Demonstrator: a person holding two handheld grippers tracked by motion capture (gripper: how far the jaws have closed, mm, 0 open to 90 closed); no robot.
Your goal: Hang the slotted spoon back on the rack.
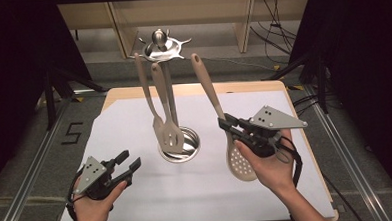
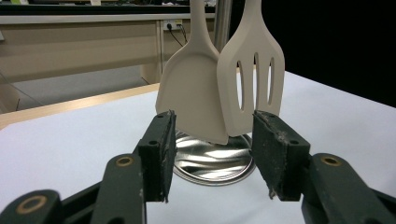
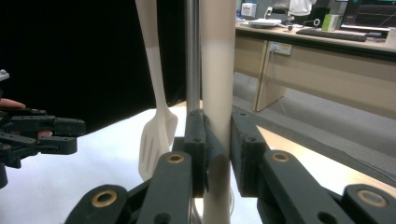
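Beige plastic fills the grip of the right gripper (image 1: 230, 127): its jaws are clamped on the handle of a perforated skimmer spoon (image 1: 240, 161), just above the bowl. In the right gripper view the handle runs straight up between the two black pads (image 3: 210, 149), which press on it from both sides. The round, holed bowl hangs below and behind the claw, close to the person's palm, while the long handle rises ahead of the claw and leans toward the chrome utensil stand (image 1: 161, 47).

My reading is that the step in hand is carrying the skimmer to or from the stand; which way cannot be told from a single moment. Two other tools already hang there, a solid turner (image 2: 191, 93) and a slotted turner (image 2: 252, 79), their blades just above the stand's round steel base (image 1: 180, 146). If the skimmer is to join them, the next move calls for lifting the handle's tip up to the arms at the top of the stand and hooking it on a free one. That needs a firm hold, since the spoon is gripped near its heavy end and could swing.

Off to the left of the right claw and well apart from it, the left gripper (image 1: 126, 163) rests low over the white sheet (image 1: 114, 129), jaws wide and holding nothing. In its own view the two turner blades stand ahead of it, beyond the gap.
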